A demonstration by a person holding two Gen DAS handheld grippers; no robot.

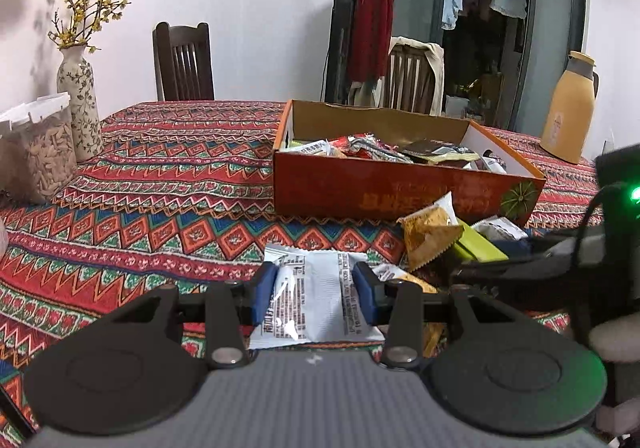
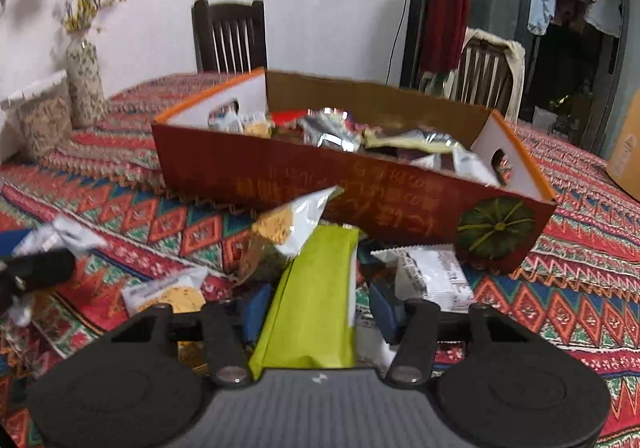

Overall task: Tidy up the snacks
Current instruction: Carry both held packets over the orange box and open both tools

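Blue pads of our left gripper pinch a white packet above the cloth; our right gripper straddles a green packet, contact unclear. The red box beyond is well filled, yet several snacks lie outside. Both tools point boxward, held low.

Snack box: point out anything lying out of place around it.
Several packets lie loose on the tablecloth before the snack box instead of inside: a yellow-and-white packet, a white packet, another yellow one.
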